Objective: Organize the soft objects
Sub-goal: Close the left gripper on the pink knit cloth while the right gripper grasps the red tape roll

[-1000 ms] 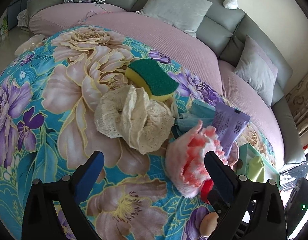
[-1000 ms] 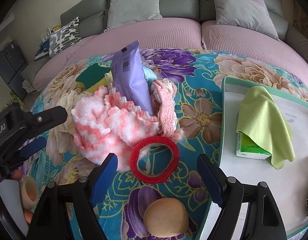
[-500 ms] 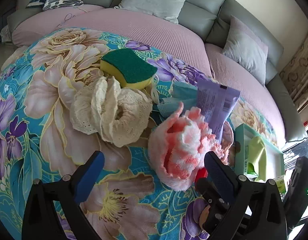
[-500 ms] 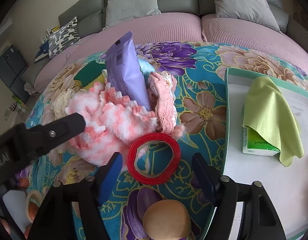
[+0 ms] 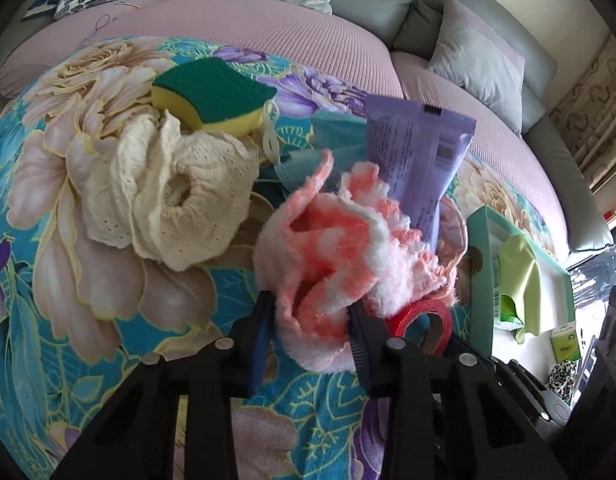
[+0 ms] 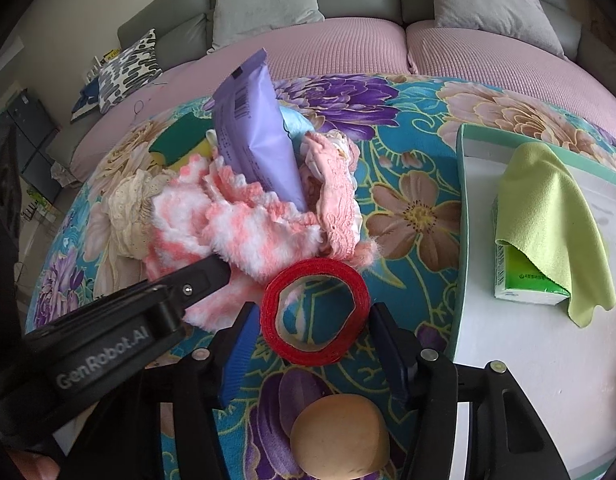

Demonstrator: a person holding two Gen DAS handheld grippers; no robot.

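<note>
Floral cloth [image 5: 88, 300] covers the work surface before a pink-covered grey sofa [image 5: 308, 40]. Left gripper [image 5: 309, 336] is closing, pads pressing the pink fluffy cloth [image 5: 339, 252]. Right gripper [image 6: 311, 344] is closing around the red ring [image 6: 313, 316], pads not yet touching.

Your tabletop [image 5: 88, 320] wears a floral cloth. On it you have a sponge [image 5: 212, 96], a cream lace piece [image 5: 176, 200], a fluffy pink cloth [image 5: 339, 256], a red tape ring [image 6: 313, 316], a tan ball [image 6: 339, 444], and at the right a tray [image 6: 461, 200].
</note>
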